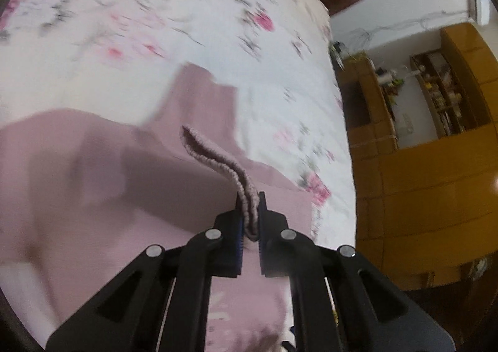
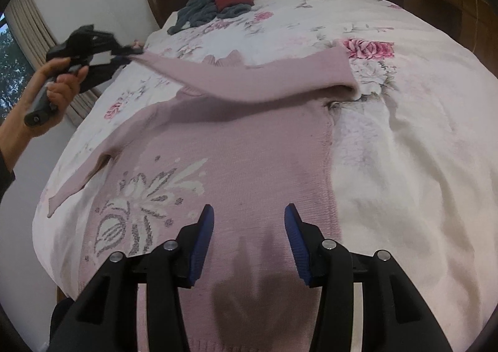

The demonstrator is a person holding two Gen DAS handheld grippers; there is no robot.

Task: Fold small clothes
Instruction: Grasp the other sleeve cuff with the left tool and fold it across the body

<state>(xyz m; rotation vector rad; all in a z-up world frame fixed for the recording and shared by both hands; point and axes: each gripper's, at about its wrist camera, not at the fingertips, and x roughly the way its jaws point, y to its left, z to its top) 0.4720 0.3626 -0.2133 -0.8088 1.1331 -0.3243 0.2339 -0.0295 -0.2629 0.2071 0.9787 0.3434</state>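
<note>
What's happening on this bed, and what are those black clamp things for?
A person is folding a pink knit sweater spread on a floral bedspread. The left gripper has pinched the cuff of one sleeve and holds it lifted across the sweater. The right gripper hovers open above the hem, holding nothing. More clothes lie by the headboard.

Matte black two-finger grippers (image 2: 249, 211) — blue ribbed pads (image 2: 204, 240), round silver pivot screws (image 2: 171, 245) — and a dark sleeve (image 2: 4, 174).
</note>
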